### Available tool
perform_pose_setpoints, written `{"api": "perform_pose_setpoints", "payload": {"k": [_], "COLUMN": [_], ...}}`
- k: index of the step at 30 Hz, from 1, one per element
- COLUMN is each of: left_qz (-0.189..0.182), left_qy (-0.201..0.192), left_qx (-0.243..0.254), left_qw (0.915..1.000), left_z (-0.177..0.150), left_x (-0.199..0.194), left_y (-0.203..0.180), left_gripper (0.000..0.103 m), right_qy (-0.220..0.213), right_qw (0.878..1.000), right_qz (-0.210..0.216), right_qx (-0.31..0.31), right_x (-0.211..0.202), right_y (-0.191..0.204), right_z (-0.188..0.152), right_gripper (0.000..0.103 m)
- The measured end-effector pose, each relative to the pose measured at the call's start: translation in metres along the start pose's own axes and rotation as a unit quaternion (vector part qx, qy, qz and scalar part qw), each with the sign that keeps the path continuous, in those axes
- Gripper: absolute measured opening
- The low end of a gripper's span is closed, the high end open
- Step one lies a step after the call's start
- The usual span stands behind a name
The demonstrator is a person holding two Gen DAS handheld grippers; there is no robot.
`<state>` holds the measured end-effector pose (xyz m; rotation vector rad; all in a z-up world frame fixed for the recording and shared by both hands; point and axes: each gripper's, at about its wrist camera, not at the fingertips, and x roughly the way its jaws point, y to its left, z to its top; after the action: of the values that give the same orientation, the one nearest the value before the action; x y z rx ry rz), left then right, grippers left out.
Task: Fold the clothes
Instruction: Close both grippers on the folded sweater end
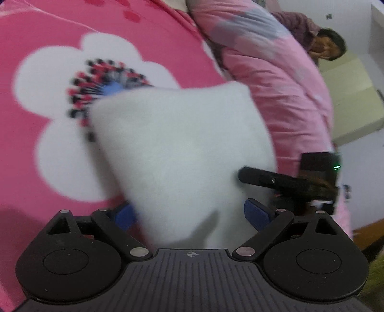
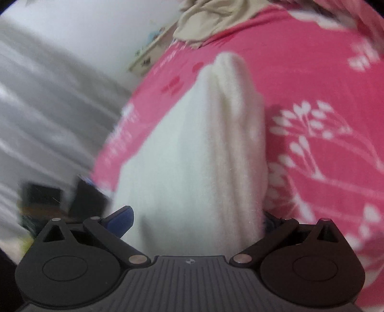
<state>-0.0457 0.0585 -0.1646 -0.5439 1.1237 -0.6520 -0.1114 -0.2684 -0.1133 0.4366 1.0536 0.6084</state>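
The left gripper (image 1: 190,213) has its jaws spread wide, the two blue pads (image 1: 258,214) well apart, with a white fleecy garment (image 1: 182,153) lying in the gap between them; the cloth passes over the left pad and stops short of the right one, so the pads are not pressed on it. The right gripper (image 2: 196,220) also stands with its jaws apart: one blue pad (image 2: 121,219) shows clear to the left of the same white garment (image 2: 192,156), while the other pad is mostly hidden behind the cloth's right edge. Whether that gripper actually pinches any fabric cannot be told, since the cloth covers the gap.

Seen from the left wrist, the garment is a folded, roughly square white slab that lies on a pink bedsheet (image 1: 48,28), its upper left corner covering part of a large white flower print (image 1: 60,100) with a dark dotted centre. At the garment's right edge a black finger of the right gripper (image 1: 271,180) reaches in and touches the cloth. Beyond the garment's upper right corner runs a bunched pink quilt (image 1: 276,72), and past the quilt a person (image 1: 328,45) is partly in view.

Seen from the right wrist, the garment rises in a tall folded ridge over the pink bedsheet (image 2: 300,60), with white leaf prints (image 2: 309,122) just to its right. Beyond its far tip lies a crumpled beige cloth (image 2: 208,21). Left of the garment hangs a grey curtain (image 2: 43,100), blurred.
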Motion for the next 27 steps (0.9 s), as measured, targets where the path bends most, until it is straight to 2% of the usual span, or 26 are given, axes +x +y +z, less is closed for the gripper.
{"api": "perform_pose_setpoints", "payload": {"k": [2, 4, 11, 13, 19, 21, 23, 27], "left_qz": [0.011, 0.017, 0.006, 0.001, -0.011, -0.015, -0.019, -0.028], "left_qy": [-0.02, -0.032, -0.024, -0.028, -0.031, -0.033, -0.034, -0.036], "left_qx": [0.004, 0.001, -0.013, -0.016, -0.022, -0.024, -0.025, -0.029], "left_qw": [0.9997, 0.9993, 0.9996, 0.9995, 0.9992, 0.9991, 0.9989, 0.9985], "left_z": [0.003, 0.007, 0.021, 0.028, 0.017, 0.014, 0.01, 0.002], "left_x": [-0.003, -0.003, 0.027, 0.032, 0.032, 0.032, 0.032, 0.032], "left_y": [0.002, 0.005, 0.014, 0.014, 0.016, 0.016, 0.017, 0.019], "left_gripper": [0.094, 0.095, 0.096, 0.098, 0.099, 0.099, 0.099, 0.099], "right_qy": [0.004, -0.009, -0.035, -0.033, -0.025, -0.024, -0.016, 0.025], "right_qw": [1.0, 0.999, 0.996, 0.994, 0.989, 0.988, 0.988, 0.986], "right_qz": [-0.012, -0.017, 0.033, 0.051, 0.1, 0.114, 0.129, 0.153], "right_qx": [-0.024, -0.027, 0.079, 0.089, 0.102, 0.1, 0.087, 0.062], "right_x": [-0.007, -0.021, -0.021, -0.01, 0.044, 0.057, 0.053, 0.04], "right_y": [0.003, -0.002, -0.061, -0.074, -0.085, -0.084, -0.087, -0.083], "right_z": [0.003, 0.008, 0.041, 0.054, 0.095, 0.097, 0.088, 0.063], "right_gripper": [0.102, 0.102, 0.102, 0.102, 0.103, 0.103, 0.103, 0.102]}}
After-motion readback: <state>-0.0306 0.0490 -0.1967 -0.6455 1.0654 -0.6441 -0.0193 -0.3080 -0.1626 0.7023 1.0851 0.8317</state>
